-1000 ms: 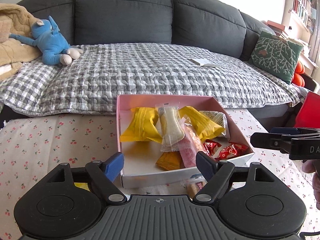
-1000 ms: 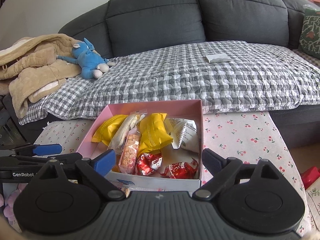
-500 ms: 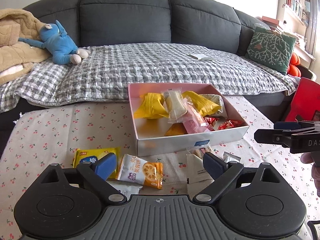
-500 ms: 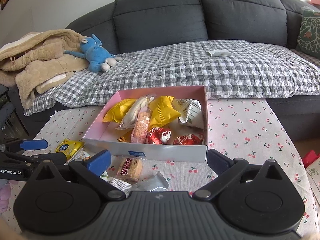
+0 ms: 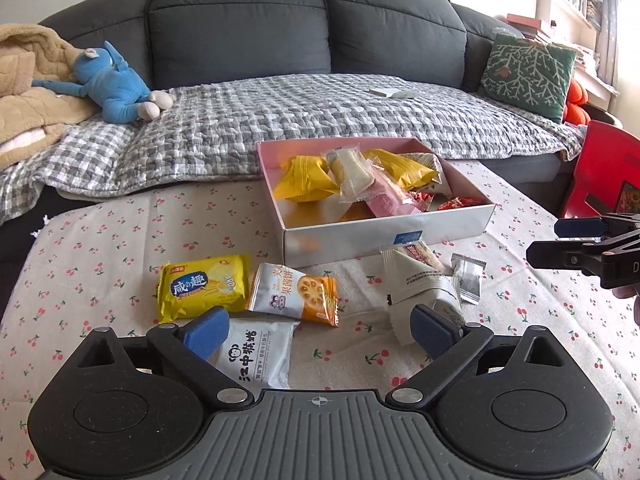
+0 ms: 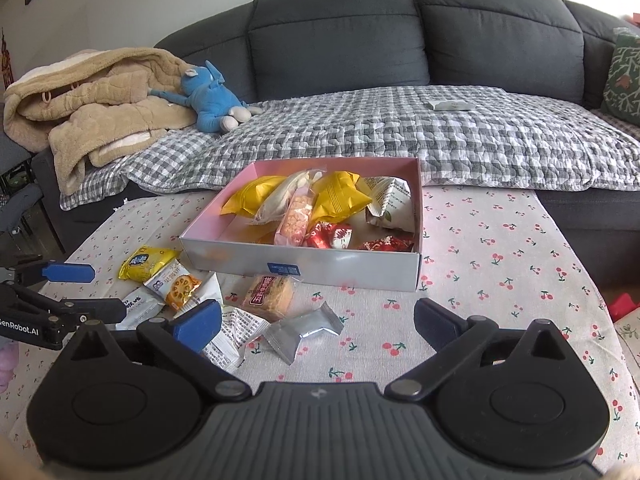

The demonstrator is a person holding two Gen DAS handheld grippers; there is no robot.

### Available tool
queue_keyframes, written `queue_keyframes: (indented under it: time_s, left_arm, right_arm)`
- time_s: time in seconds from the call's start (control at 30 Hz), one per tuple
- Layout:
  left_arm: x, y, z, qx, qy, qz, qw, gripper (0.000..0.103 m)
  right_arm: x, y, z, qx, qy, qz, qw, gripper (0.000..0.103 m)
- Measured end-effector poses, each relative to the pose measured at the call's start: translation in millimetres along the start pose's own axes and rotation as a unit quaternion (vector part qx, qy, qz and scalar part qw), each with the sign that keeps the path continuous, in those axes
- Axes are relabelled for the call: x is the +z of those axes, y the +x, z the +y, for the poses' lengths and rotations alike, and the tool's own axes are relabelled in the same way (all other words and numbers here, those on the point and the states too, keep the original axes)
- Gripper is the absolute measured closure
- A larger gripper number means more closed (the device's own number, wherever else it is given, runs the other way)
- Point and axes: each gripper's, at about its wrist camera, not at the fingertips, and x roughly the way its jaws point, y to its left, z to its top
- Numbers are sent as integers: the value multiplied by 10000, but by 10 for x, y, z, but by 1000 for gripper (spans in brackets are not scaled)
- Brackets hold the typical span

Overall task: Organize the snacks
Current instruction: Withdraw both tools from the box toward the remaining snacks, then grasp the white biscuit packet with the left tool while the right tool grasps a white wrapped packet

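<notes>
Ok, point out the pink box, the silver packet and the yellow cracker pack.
pink box (image 6: 304,258), right wrist view, front wall.
silver packet (image 6: 302,330), right wrist view, its middle.
yellow cracker pack (image 5: 202,286), left wrist view, printed front.

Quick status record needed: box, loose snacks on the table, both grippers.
box: pink-lined box on the cherry-print tablecloth, already holding yellow, pink, red and white packets
loose snacks: yellow cracker pack, lotus-root biscuit pack, white rice-cake pack, orange pastry pack, silver sachet, white wrapper, all in front of the box
left gripper: jaws opening, nothing between them, above the loose snacks
right gripper: open, empty, silver sachet just ahead
background: grey sofa, blue plush toy
</notes>
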Motion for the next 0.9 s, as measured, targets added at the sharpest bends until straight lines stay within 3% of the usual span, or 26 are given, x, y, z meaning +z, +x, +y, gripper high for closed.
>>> queue_keyframes:
  time_s: [0.23, 0.67, 0.9]
  left_arm:
    - [-192, 47, 49, 136, 281, 136, 9994, 4]
    - [-257, 290, 145, 281, 93, 499, 9983, 5]
    - [-250, 371, 249, 314, -281, 625, 9972, 13]
  right_arm:
    - [-133, 56, 73, 112, -120, 233, 9996, 0]
    - [-189, 348, 592, 478, -1194, 261, 9913, 0]
    - [-220, 483, 677, 571, -1492, 197, 9870, 4]
